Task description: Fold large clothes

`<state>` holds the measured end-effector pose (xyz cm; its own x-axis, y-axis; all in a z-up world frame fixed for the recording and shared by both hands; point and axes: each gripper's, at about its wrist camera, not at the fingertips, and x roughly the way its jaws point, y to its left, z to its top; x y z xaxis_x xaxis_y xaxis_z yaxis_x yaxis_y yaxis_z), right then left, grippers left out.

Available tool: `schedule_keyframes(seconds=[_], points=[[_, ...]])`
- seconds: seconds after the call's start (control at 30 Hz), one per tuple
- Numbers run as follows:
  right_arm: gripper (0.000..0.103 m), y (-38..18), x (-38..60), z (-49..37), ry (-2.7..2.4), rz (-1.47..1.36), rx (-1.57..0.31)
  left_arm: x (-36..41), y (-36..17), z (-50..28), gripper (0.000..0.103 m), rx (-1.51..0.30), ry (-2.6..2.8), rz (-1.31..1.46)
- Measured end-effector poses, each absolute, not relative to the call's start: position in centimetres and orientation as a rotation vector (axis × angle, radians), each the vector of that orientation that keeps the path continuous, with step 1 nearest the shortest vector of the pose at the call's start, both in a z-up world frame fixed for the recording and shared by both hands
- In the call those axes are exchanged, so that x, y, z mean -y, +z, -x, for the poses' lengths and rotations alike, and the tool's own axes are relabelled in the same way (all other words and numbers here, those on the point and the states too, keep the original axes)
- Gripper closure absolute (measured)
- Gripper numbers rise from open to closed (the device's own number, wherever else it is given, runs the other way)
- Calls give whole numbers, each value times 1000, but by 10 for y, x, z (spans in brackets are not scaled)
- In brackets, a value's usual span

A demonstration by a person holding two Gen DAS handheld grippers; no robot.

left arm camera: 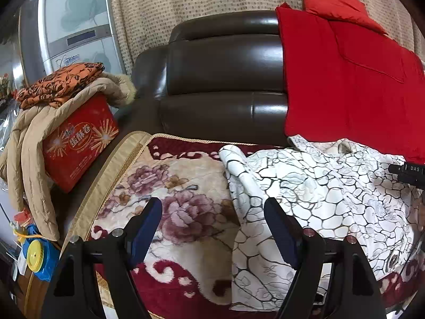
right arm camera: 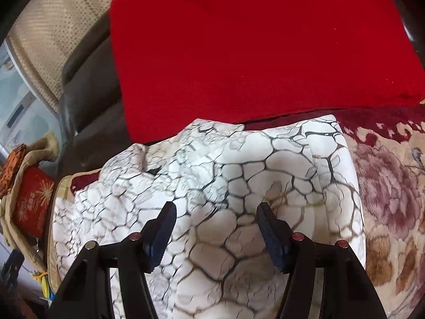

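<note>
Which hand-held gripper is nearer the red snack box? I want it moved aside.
Left. The left hand-held gripper hovers over the floral blanket, with the red snack box just beyond it. The right hand-held gripper is over the white crackle-print garment, farther away.

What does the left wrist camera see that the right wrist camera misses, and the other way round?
Only the left view shows the yellow and blue toy, the red pillow and the left gripper, open over the garment's edge. Only the right view shows the right gripper, open above the garment. Both show the white crackle-print garment, floral blanket, red cloth and red box.
</note>
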<state>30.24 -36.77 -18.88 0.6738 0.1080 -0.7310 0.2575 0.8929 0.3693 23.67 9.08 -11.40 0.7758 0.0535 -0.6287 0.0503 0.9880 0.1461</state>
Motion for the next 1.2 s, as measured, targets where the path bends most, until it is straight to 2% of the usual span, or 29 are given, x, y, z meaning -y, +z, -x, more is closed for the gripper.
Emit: schedule_keyframes(seconds=[0.2, 0.4, 0.6, 0.77, 1.03, 1.2], points=[[37, -202, 384, -323, -215, -439, -879, -100, -115, -239, 24, -684, 18, -157], [37, -186, 385, -310, -183, -479, -812, -99, -122, -245, 24, -700, 17, -169], [37, -175, 377, -287, -109, -432, -827, -85, -170, -282, 21, -878, -31, -181], [38, -191, 392, -292, -143, -418, -890, -68, -220, -319, 21, -1021, -39, -192], [37, -190, 404, -332, -163, -451, -861, -54, -221, -387, 21, -1016, 8, -230], [37, -225, 420, -359, -198, -477, -925, -51, -250, -415, 18, -1063, 26, -231]])
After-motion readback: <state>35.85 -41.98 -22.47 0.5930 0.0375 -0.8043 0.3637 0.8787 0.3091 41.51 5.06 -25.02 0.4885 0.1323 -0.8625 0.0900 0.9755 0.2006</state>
